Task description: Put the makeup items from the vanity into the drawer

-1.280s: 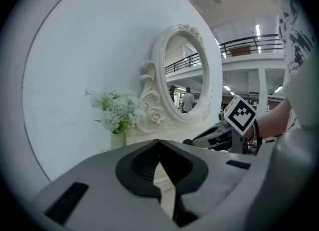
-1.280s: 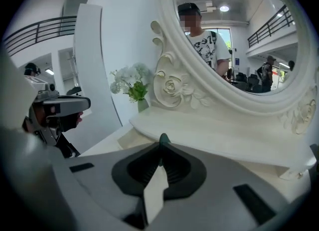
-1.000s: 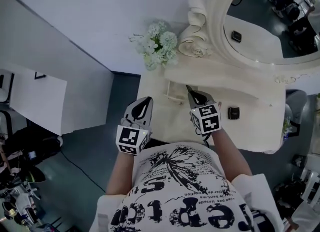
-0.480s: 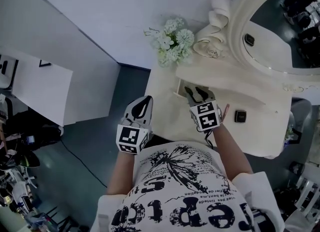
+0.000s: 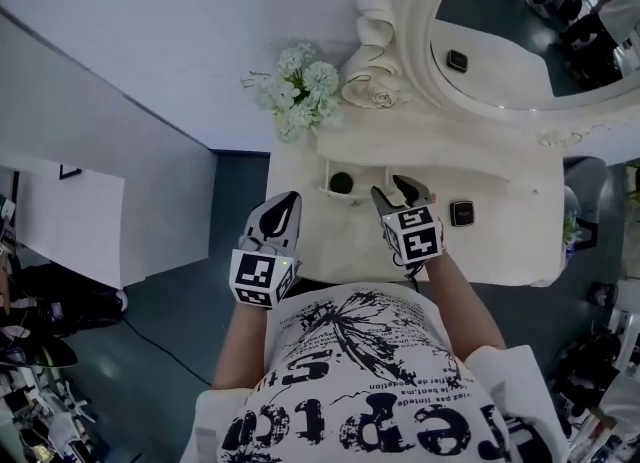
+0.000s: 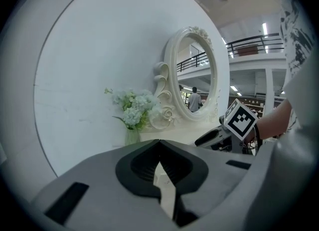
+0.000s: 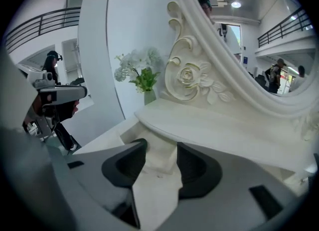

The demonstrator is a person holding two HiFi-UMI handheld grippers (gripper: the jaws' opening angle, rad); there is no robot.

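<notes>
Two claws hang at the near edge of the white vanity counter [image 5: 505, 246]. The left claw [image 5: 290, 201], pressed together and empty, is over the counter's near left corner. The right claw [image 5: 402, 193], whose jaws have just been opening, is spread with nothing between them, just right of the small open drawer [image 5: 328, 189]. A dark round item [image 5: 341, 182] lies in the drawer. A dark square compact [image 5: 461, 213] rests on the counter right of the right claw.

Mirror [image 5: 500, 51]: behind the desk [image 5: 500, 251]
Flowers [image 5: 300, 91]: left of the mirror (back corner)
Drawer [image 5: 327, 189]: desk's left, round item [image 5: 341, 182] inside
Compact [image 5: 461, 213]: on the desk, right of the drawer
</notes>
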